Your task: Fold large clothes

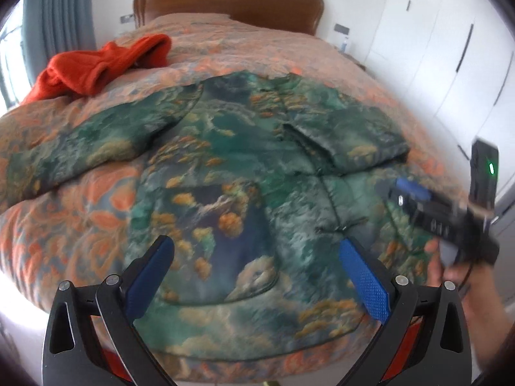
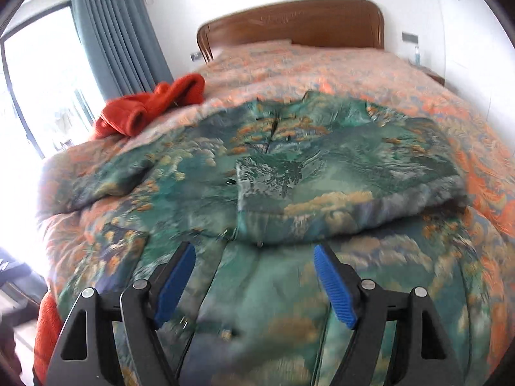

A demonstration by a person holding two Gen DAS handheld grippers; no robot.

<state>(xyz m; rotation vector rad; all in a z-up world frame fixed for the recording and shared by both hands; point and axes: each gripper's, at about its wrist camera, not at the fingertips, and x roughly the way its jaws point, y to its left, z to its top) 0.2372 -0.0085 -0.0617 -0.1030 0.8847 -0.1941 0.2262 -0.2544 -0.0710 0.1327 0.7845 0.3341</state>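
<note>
Spreading across the near half of the bed, a large green shirt printed with orange foliage is laid flat on the floral bedspread, its collar pointing toward the wooden headboard. One sleeve is stretched out toward the left edge of the bed, while the sleeve on the right side is seen folded in over the body of the garment; in the right wrist view that folded sleeve lies as a thick layer across the shirt's chest. The hem reaches the near edge of the bed.

The left gripper is held above the lower part of the shirt with its blue-padded jaws spread wide, and nothing is gripped between them. The right gripper is likewise held with jaws wide apart over the shirt's lower right portion, nothing being clasped. In the left wrist view the right gripper is also seen, blurred, near the right edge of the bed.

A crumpled red garment is left near the far left edge of the bed, well apart from the shirt. Blue-grey curtains are hung beside a bright window.
</note>
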